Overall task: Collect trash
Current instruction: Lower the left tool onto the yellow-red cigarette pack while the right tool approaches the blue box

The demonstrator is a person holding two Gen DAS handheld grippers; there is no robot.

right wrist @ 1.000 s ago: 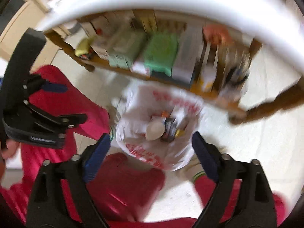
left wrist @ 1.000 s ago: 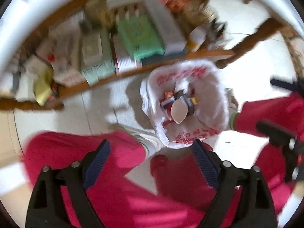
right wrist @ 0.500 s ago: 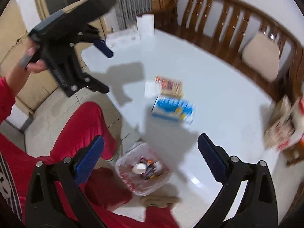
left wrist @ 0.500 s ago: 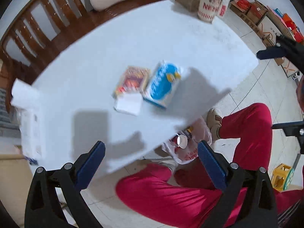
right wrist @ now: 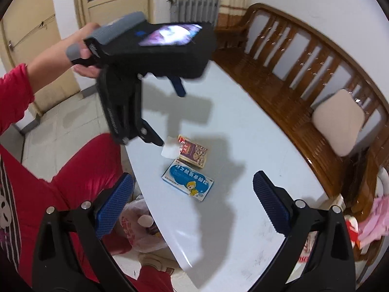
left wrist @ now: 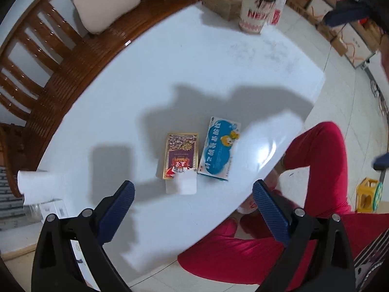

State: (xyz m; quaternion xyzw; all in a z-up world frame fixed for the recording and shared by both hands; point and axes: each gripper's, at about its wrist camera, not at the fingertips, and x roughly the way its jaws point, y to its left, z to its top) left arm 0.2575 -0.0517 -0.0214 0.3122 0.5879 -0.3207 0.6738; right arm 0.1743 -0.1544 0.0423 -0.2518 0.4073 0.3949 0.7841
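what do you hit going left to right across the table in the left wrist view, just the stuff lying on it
paper roll at the left edge → purple and gold box, with a white slip at its near end → blue box → tall white tub with red print, far back on the right.

**Red clothes, black grippers with blue pads**

We see the left gripper (left wrist: 193, 194) as two black plastic arms with silver screw heads, each tipped by a ridged blue pad (left wrist: 269, 210). The right gripper (right wrist: 193, 194) is built alike. Towards ten o'clock in the right view, the left hand (right wrist: 83, 56) emerges from a red sleeve (right wrist: 14, 97). Red trousers (left wrist: 316, 170) cover the legs; a striped dark top (right wrist: 6, 209) carries white print.
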